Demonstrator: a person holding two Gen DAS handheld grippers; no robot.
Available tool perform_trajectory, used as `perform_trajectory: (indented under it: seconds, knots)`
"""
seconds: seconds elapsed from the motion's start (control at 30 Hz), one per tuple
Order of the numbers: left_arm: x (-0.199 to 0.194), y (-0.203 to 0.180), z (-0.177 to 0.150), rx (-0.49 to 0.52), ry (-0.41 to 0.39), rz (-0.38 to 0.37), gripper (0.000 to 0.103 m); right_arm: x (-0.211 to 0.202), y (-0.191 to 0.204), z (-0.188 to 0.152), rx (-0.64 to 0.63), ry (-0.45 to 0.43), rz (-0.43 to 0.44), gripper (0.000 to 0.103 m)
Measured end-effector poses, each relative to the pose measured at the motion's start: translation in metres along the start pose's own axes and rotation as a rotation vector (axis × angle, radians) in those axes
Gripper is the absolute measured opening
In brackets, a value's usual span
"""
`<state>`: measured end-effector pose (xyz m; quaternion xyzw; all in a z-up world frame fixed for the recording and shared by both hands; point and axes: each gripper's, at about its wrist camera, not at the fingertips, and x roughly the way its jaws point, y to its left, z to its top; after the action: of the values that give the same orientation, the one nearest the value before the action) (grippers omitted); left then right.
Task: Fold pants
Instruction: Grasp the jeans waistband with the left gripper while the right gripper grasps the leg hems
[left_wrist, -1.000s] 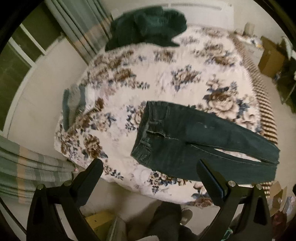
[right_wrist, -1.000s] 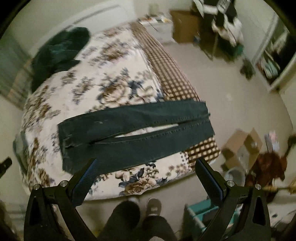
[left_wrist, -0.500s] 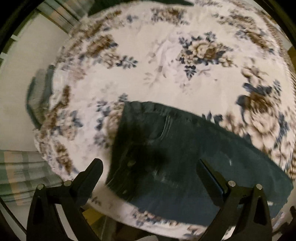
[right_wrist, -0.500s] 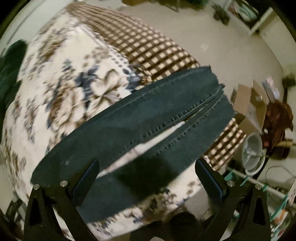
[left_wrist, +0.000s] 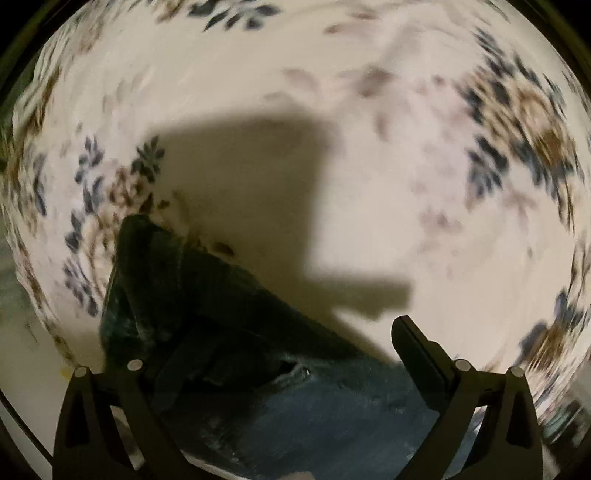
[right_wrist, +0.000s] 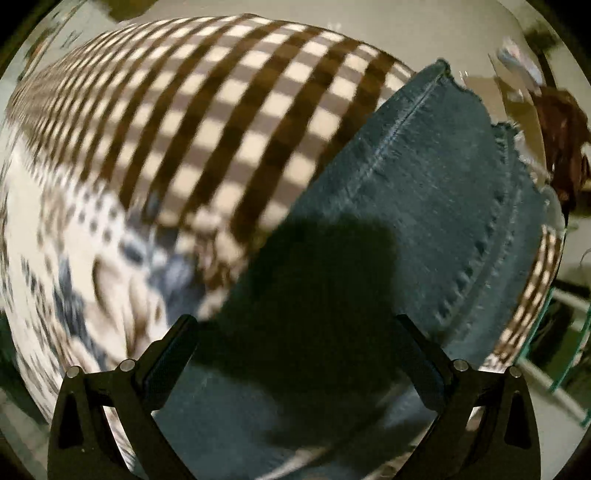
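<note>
Dark blue jeans lie flat on a floral bedspread. In the left wrist view the waistband end of the jeans (left_wrist: 207, 302) fills the lower middle, and my left gripper (left_wrist: 291, 339) is open just above it, its shadow on the cloth. In the right wrist view the leg ends of the jeans (right_wrist: 424, 192) with frayed hems lie over a brown checked blanket (right_wrist: 221, 110). My right gripper (right_wrist: 295, 336) is open, low over the legs, fingers on either side of the denim.
The floral bedspread (left_wrist: 406, 147) spreads beyond the waistband. The bed's edge runs right of the hems, with floor clutter (right_wrist: 561, 122) and a teal-framed object (right_wrist: 569, 343) beyond it.
Both grippers have dropped from high above the bed to close over the jeans, the left toward the waistband, the right toward the leg ends. Both stay open.
</note>
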<state>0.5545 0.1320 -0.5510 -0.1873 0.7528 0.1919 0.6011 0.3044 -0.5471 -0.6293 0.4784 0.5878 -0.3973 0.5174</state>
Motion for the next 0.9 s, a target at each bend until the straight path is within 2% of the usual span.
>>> perform_trajectory:
  seconds: [0.03,0.13,0.17,0.2,0.23,0.27,0.3,0.37,0.43,0.47,0.53,0.6,0.7,0.77,0.9]
  knots:
    - [0.001,0.002,0.001,-0.017,0.004,-0.007,0.101,0.004,0.001,0.003,0.013,0.008,0.008,0.103]
    - [-0.002,0.009,0.000,-0.059,-0.006,0.017,0.072,0.020,0.006,0.010,0.044,0.035,0.010,0.103]
    - [-0.005,0.013,-0.002,-0.069,-0.019,0.020,0.051,0.024,0.008,0.012,0.050,0.041,0.011,0.100]
    - [-0.006,0.017,-0.001,-0.069,-0.027,0.010,0.037,0.026,0.008,0.012,0.057,0.040,0.009,0.098]
    - [-0.008,0.022,-0.003,-0.066,-0.039,-0.012,0.034,0.027,0.010,0.011,0.058,0.034,0.009,0.090]
    - [-0.011,0.027,-0.007,-0.060,-0.050,-0.039,0.026,0.026,0.011,0.010,0.052,0.026,0.008,0.076]
    - [-0.014,0.033,-0.012,-0.052,-0.064,-0.061,0.022,0.026,0.012,0.009,0.043,0.019,0.000,0.067]
    - [-0.025,0.044,-0.023,-0.042,-0.101,-0.114,0.017,0.021,0.015,0.006,0.031,0.003,0.019,0.030]
    - [-0.040,0.054,-0.035,-0.039,-0.137,-0.161,0.015,0.013,0.018,-0.004,0.012,0.002,0.038,0.013]
    - [-0.050,0.060,-0.044,-0.037,-0.157,-0.183,0.014,0.006,0.024,-0.008,-0.020,-0.013,0.032,0.008]
    - [-0.073,0.072,-0.063,-0.026,-0.200,-0.227,0.013,-0.010,0.037,-0.016,-0.106,-0.050,0.008,0.007]
    - [-0.096,0.085,-0.078,-0.025,-0.232,-0.272,0.013,-0.031,0.046,-0.030,-0.155,-0.088,0.025,0.006]
    - [-0.116,0.114,-0.089,-0.028,-0.280,-0.338,0.013,-0.072,0.051,-0.044,-0.191,-0.150,0.130,0.005]
    - [-0.129,0.129,-0.103,-0.016,-0.314,-0.370,0.013,-0.105,0.045,-0.059,-0.220,-0.193,0.235,0.005]
    - [-0.133,0.170,-0.135,0.005,-0.351,-0.397,0.013,-0.150,-0.015,-0.072,-0.246,-0.246,0.366,0.005]
